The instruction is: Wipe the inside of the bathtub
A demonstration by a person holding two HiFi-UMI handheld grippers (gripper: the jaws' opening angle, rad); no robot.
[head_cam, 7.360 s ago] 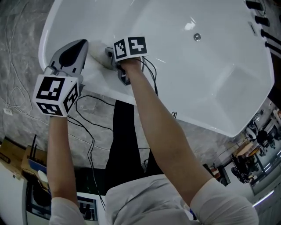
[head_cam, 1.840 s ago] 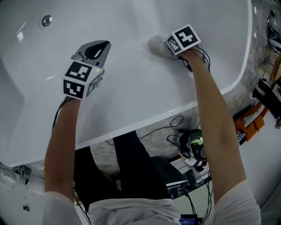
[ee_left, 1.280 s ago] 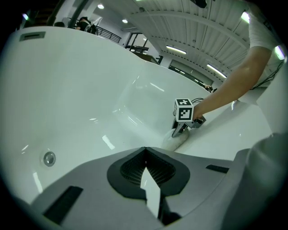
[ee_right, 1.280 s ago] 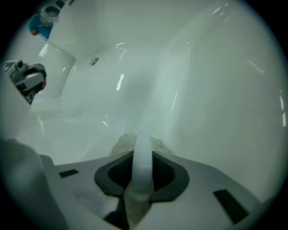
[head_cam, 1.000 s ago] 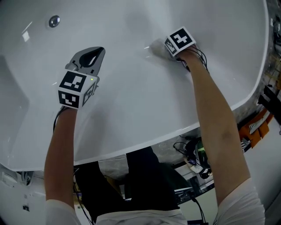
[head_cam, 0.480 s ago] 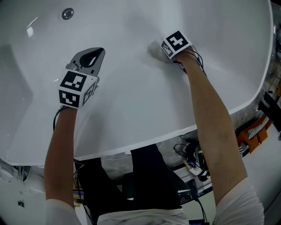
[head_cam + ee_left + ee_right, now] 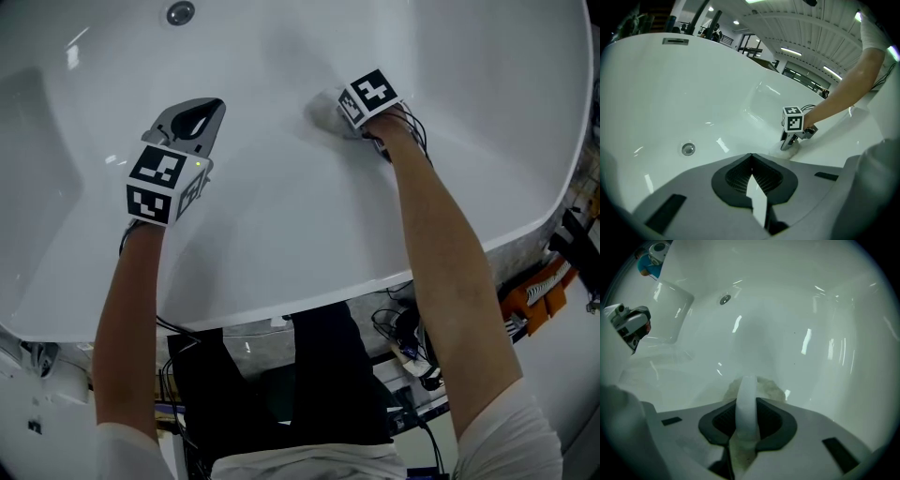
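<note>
Right gripper (image 7: 345, 114) clamped on the cloth (image 7: 323, 105), pressing it to the inside wall of the bathtub (image 7: 281, 216).

I judge the cloth soft, light and limp, and likely to glide easily on the glossy wall. A fold pinched deep between the jaws, as now, seems the right hold. My left gripper (image 7: 192, 120) hovers well apart from it, jaws together on nothing, nearer the drain (image 7: 180, 12). Seven seconds back the cloth sat close under the rim at the tub's end; it has since moved onto the sloping wall.
</note>
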